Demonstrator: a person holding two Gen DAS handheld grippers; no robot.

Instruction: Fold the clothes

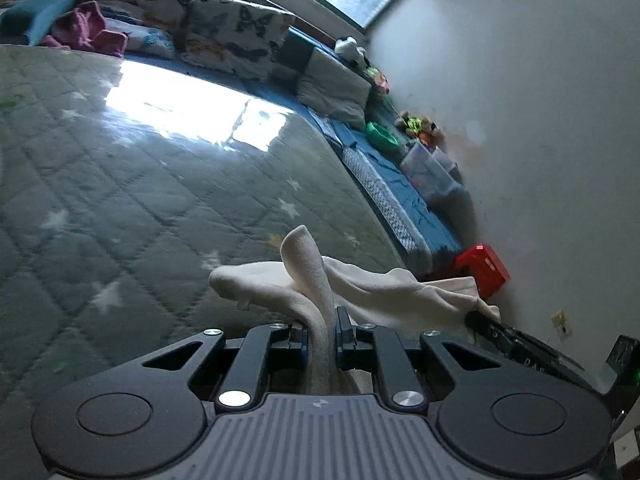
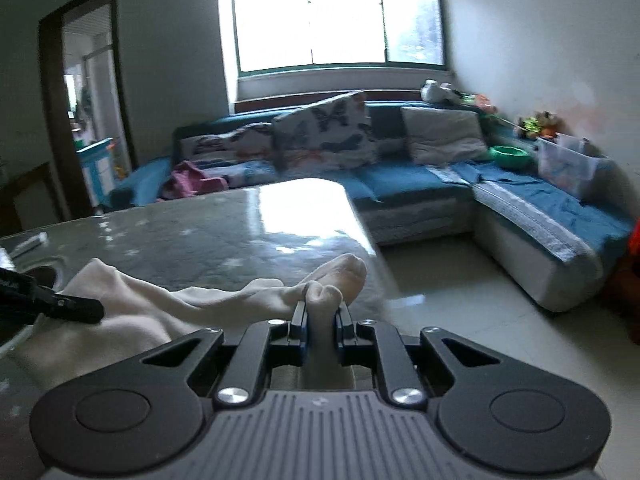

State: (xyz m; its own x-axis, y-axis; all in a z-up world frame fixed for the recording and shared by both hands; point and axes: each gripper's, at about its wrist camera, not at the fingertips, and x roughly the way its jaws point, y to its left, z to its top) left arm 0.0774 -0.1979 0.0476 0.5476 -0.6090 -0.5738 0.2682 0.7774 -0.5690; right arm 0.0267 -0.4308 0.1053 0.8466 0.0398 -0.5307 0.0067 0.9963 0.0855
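Both sets of jaws are clamped on fabric: the left gripper (image 1: 320, 330) pinches a fold of a cream-white garment (image 1: 372, 288), and the right gripper (image 2: 322, 316) pinches another bunched part of the same garment (image 2: 132, 300). The cloth stretches between the two grippers, sagging in soft folds above the tabletop (image 1: 120, 184), a glossy grey quilted surface dotted with pale stars. In the right wrist view the garment hangs near the table's right edge, where the surface gives way to a pale tiled floor (image 2: 460, 288), and the left gripper's black finger (image 2: 60, 306) enters from the left, touching the cloth. In the left wrist view the right gripper (image 1: 492, 326) shows at the garment's far right end. Beyond the table's far edge stands a blue corner sofa (image 2: 404, 182) with butterfly-print cushions (image 2: 324, 136), a grey cushion (image 2: 442, 140), a pink cloth (image 2: 192, 182), a green bowl (image 2: 510, 156) and a clear plastic box (image 2: 566, 166). A bright window (image 2: 336, 20) sits above the sofa. The pictures are slightly blurred.
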